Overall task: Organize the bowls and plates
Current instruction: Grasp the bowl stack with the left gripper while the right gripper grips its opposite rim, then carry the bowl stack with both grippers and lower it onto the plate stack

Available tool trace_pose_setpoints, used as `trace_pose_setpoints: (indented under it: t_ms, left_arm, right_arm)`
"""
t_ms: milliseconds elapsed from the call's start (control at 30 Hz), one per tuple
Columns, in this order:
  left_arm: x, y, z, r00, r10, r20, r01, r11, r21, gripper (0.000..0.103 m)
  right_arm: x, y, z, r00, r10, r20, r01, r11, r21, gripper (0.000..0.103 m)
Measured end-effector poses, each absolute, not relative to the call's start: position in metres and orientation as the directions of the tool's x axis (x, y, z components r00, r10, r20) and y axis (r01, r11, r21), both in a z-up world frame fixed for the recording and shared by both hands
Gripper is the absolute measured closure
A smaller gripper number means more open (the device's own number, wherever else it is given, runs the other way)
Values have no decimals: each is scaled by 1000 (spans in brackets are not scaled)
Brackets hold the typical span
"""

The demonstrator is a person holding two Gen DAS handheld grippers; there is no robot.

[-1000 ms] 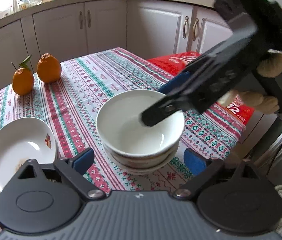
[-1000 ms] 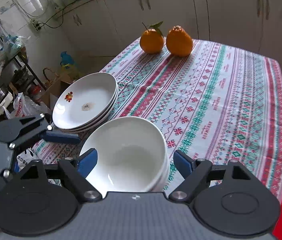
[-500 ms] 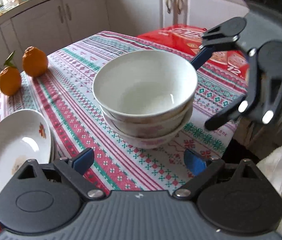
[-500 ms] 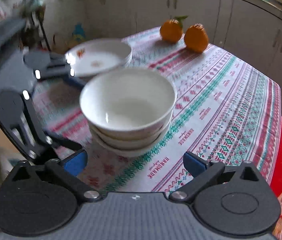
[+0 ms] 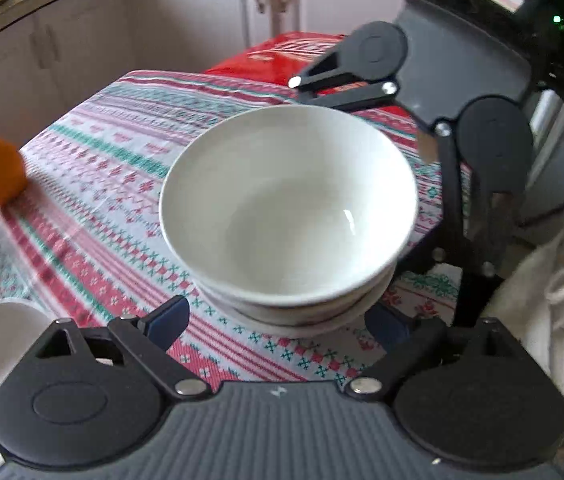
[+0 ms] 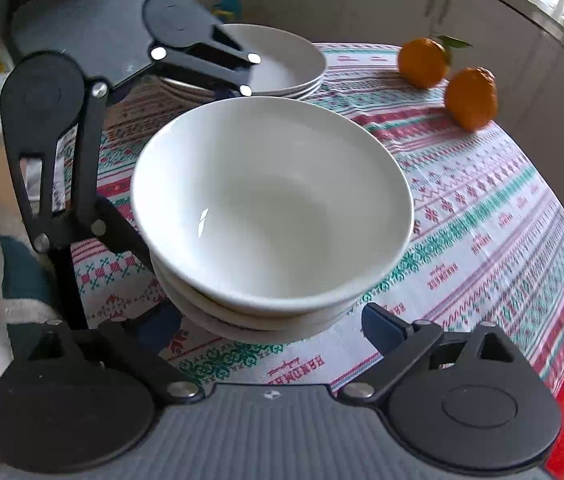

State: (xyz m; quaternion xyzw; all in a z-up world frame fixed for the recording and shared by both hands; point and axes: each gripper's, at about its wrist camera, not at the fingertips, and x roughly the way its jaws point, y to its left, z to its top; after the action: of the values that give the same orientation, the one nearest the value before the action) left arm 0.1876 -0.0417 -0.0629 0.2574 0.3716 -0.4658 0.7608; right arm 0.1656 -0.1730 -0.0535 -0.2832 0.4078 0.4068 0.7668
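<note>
Bowls (image 5: pixel 287 208), white and nested in a stack, stand on the striped cloth (image 6: pixel 501 216) near the table's near edge, and both grippers flank them low at the base. Largest after the cloth is the stack of plates (image 6: pixel 289 64), which sits far and left of the bowls in the right wrist view, partly behind the other gripper's linkage; in the left wrist view only a white rim shows at the near left. The left gripper (image 5: pixel 282 320) has its jaws spread around the bottom of the stack and they have just been closing; one blue pad sits just clear of the lowest bowl on the left, while the right pad is in the bowl's shadow, so I cannot tell whether it touches. The right gripper (image 6: pixel 270 324) comes from the opposite side with its jaws also spread and just narrowing, the stack's base between them; its right pad stands apart from the bowl, and its left pad is dim under the rim. Two oranges (image 6: pixel 469 98) lie close together at the far right of the cloth, well apart from the bowls. A red bag (image 5: pixel 282 56) lies beyond the table's far edge.
</note>
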Motion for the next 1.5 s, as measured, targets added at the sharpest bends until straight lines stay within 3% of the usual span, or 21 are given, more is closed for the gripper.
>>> trace_pose_setpoints:
  t_ms: [767, 1500]
  left_arm:
    - [199, -40, -63, 179, -550, -816, 946, 323, -10, 19]
    - [187, -23, -36, 255, -566, -784, 929, 368, 37, 20]
  right_arm:
    - [183, -172, -50, 214, 436, -874, -897, 442, 0, 17]
    - [189, -157, -23, 215, 428, -878, -903, 430, -11, 19]
